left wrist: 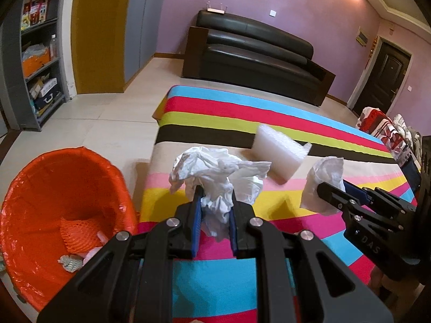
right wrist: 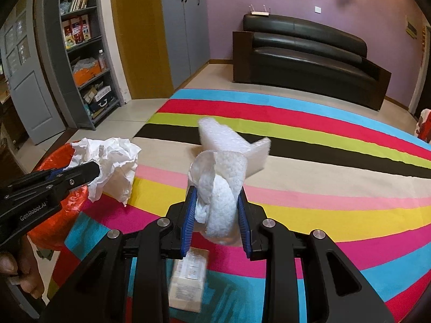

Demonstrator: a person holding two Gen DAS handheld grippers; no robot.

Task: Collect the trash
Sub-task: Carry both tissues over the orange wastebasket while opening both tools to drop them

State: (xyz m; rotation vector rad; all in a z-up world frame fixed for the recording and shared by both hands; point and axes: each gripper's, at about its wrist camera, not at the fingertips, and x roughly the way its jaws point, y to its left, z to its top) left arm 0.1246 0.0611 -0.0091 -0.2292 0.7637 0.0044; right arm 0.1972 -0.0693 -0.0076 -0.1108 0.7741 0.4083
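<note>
Striped rug point(left wrist: 309, 123) underfoot, orange bin point(left wrist: 54, 188) at its left edge. Left gripper point(left wrist: 215, 210) is clamped on crumpled tissue point(left wrist: 215, 172), right gripper point(right wrist: 216, 212) on a paper towel wad point(right wrist: 221, 188); both angle downward. Judged light, soft, compressible; mid-bulk grip suits.

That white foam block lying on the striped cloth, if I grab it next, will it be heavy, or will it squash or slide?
The foam block looks like airy packing foam, so it is probably very light for its bulk. Its bumpy surface suggests that it would dent under the pads rather than slip. It lies flat on the striped cloth, so a push would likely slide it, not roll it.
</note>
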